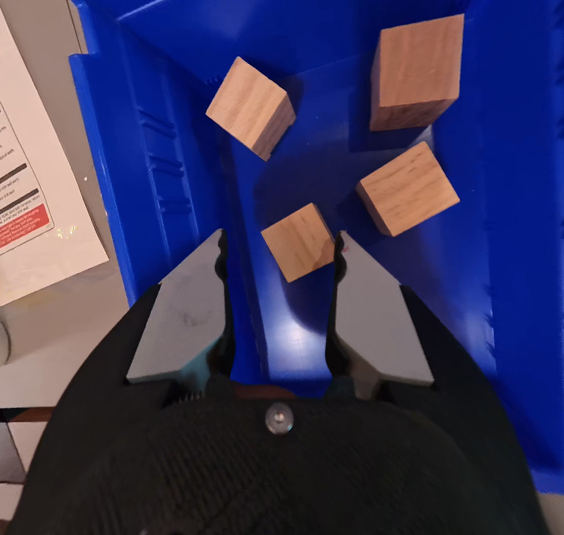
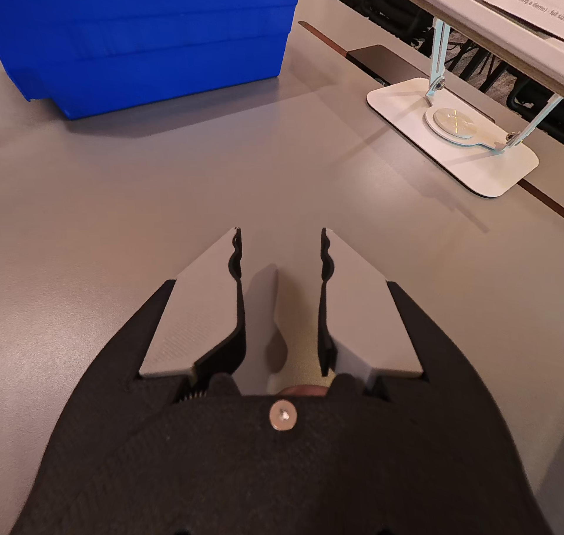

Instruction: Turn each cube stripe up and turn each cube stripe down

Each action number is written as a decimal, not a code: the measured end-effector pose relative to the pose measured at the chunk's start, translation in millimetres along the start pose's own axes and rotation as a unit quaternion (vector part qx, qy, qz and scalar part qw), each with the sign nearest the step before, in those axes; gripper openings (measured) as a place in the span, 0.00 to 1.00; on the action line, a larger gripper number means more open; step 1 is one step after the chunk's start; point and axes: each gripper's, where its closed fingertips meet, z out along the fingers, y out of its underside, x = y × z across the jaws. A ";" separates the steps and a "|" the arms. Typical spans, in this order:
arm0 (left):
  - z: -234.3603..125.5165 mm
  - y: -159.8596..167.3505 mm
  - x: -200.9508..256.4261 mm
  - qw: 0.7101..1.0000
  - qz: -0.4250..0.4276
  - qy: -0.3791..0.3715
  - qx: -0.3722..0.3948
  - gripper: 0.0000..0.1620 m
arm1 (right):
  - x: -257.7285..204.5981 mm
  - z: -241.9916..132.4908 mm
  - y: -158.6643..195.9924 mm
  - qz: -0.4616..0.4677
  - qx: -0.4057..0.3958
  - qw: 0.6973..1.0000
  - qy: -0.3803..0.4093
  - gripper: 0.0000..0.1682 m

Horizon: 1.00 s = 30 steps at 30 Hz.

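Several plain wooden cubes lie in a blue bin (image 1: 146, 169). No stripe shows on any visible face. In the left wrist view, the nearest cube (image 1: 297, 241) sits on the bin floor just ahead of my left gripper (image 1: 279, 245), which is open; the cube's right corner is at the right fingertip (image 1: 343, 245). Others lie at right (image 1: 407, 189), far right (image 1: 418, 68) and far left (image 1: 248, 106). My right gripper (image 2: 280, 236) is open and empty, low over the grey table (image 2: 183, 184), well apart from the bin (image 2: 146, 50).
A printed paper sheet (image 1: 36, 184) lies on the table left of the bin. In the right wrist view a white stand base (image 2: 451, 135) with metal struts carries a raised board with papers (image 2: 494, 22) at the right. A dark inlay strip (image 2: 384, 62) crosses the table behind.
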 end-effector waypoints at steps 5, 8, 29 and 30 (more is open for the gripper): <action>14.2 8.4 5.9 1.000 0.001 -0.002 -0.031 0.42 | 1.4 0.4 1.5 0.001 -0.002 1.000 0.002 0.29; 22.3 16.0 10.2 0.998 0.010 0.000 -0.054 0.36 | 1.7 -0.1 0.5 0.004 0.001 1.000 0.000 0.29; -204.4 -20.1 204.0 0.757 0.421 0.188 0.462 0.31 | -113.4 -56.7 -44.9 0.140 0.078 0.883 -0.442 0.34; -223.3 -5.0 230.1 0.716 0.449 0.203 0.494 0.31 | -119.9 -67.5 -50.9 0.161 0.086 0.856 -0.485 0.35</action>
